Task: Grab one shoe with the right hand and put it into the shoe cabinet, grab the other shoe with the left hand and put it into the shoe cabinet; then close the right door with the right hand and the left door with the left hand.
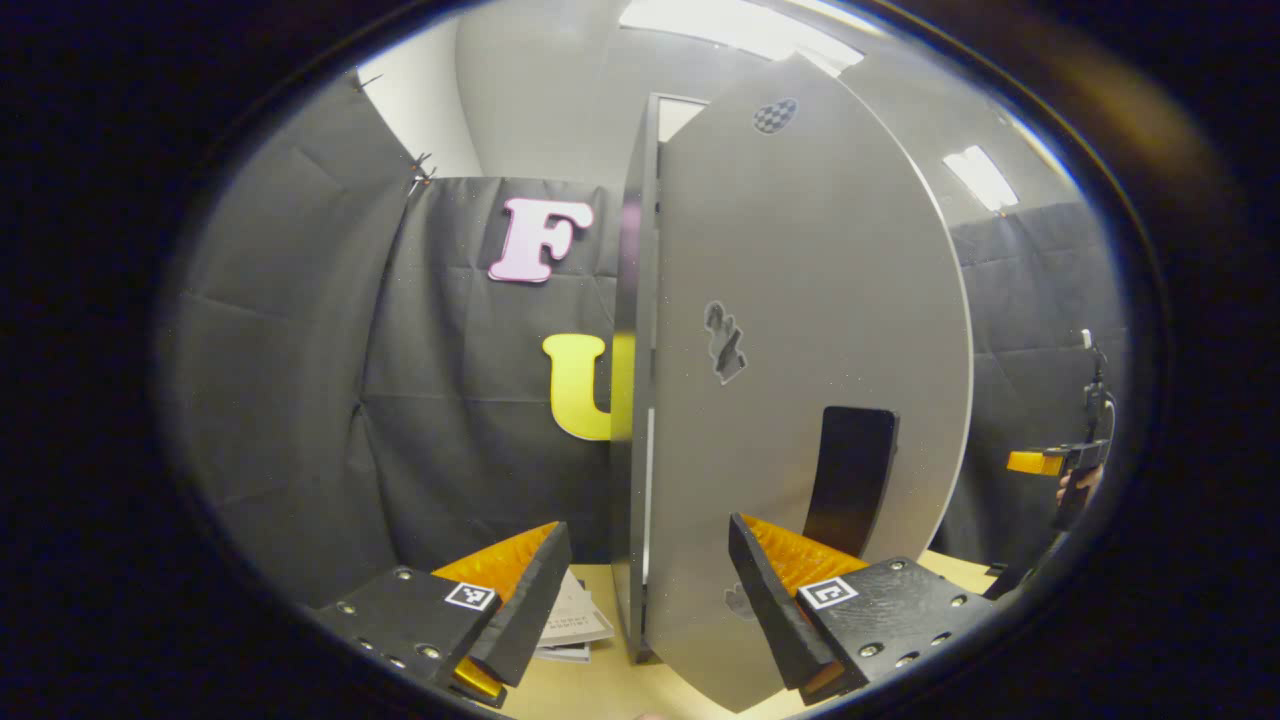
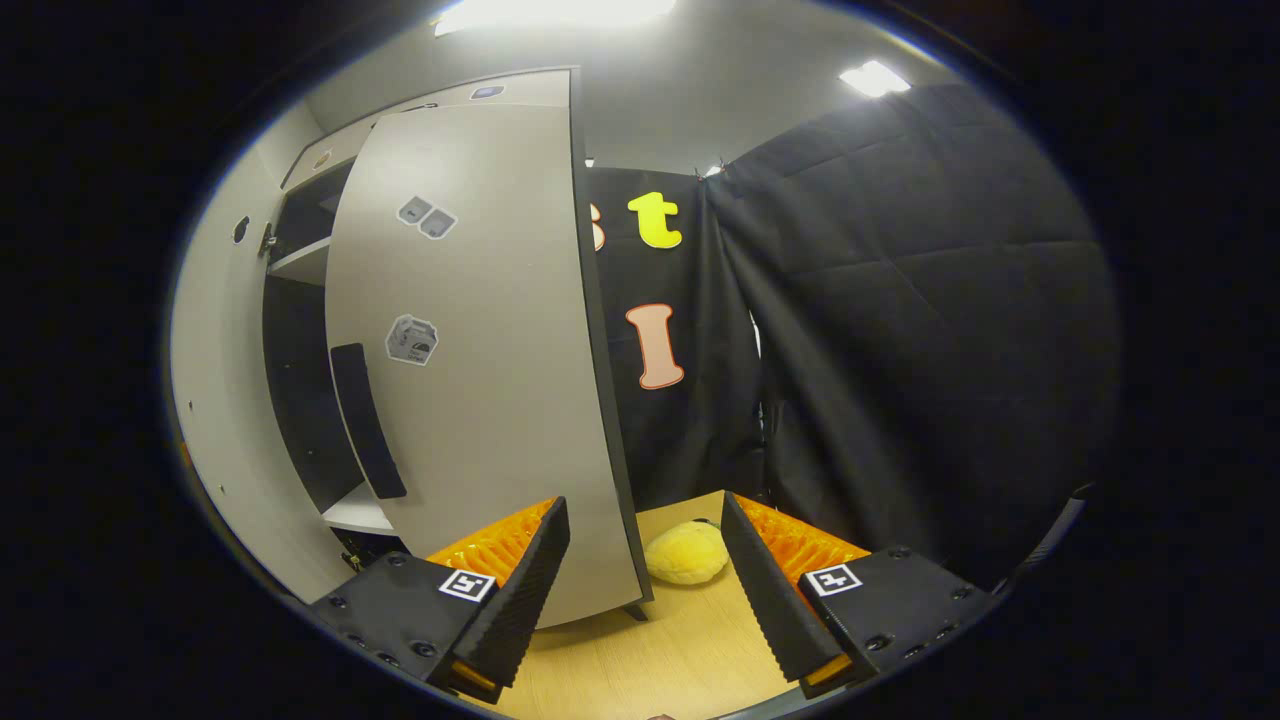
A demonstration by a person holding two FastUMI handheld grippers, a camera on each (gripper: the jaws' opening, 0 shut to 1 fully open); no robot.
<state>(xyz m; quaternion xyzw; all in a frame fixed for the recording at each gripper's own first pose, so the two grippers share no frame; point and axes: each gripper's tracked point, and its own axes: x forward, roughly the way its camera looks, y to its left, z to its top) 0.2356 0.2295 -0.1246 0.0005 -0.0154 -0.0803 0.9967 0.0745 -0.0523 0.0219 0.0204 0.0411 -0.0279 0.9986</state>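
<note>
Up close in the left gripper view, the left gripper [image 1: 640,600] hangs with its jaws spread apart and nothing between them, straddling the edge of the left door [image 1: 800,400]. That door stands upright and partly open, its long axis vertical, with one dark handle [image 1: 850,480] low on its face and three stickers on the panel. Booklets [image 1: 578,625] lie on the table [image 1: 600,685] just beside the door's foot. Far off at the right of this view, the right gripper [image 1: 1040,462] shows small, with a hand [image 1: 1078,488] on it.

From the right gripper view, the right gripper [image 2: 645,585] is likewise released and empty, its fingers either side of the right door [image 2: 490,380]'s edge. This door is upright and ajar too, with one dark handle [image 2: 367,420] and three stickers. Left of it the cabinet [image 2: 215,380] interior shows dark, with two pale shelves; whether shoes lie inside I cannot tell. One yellow plush toy [image 2: 686,553] sits on the table near the door's foot.
</note>
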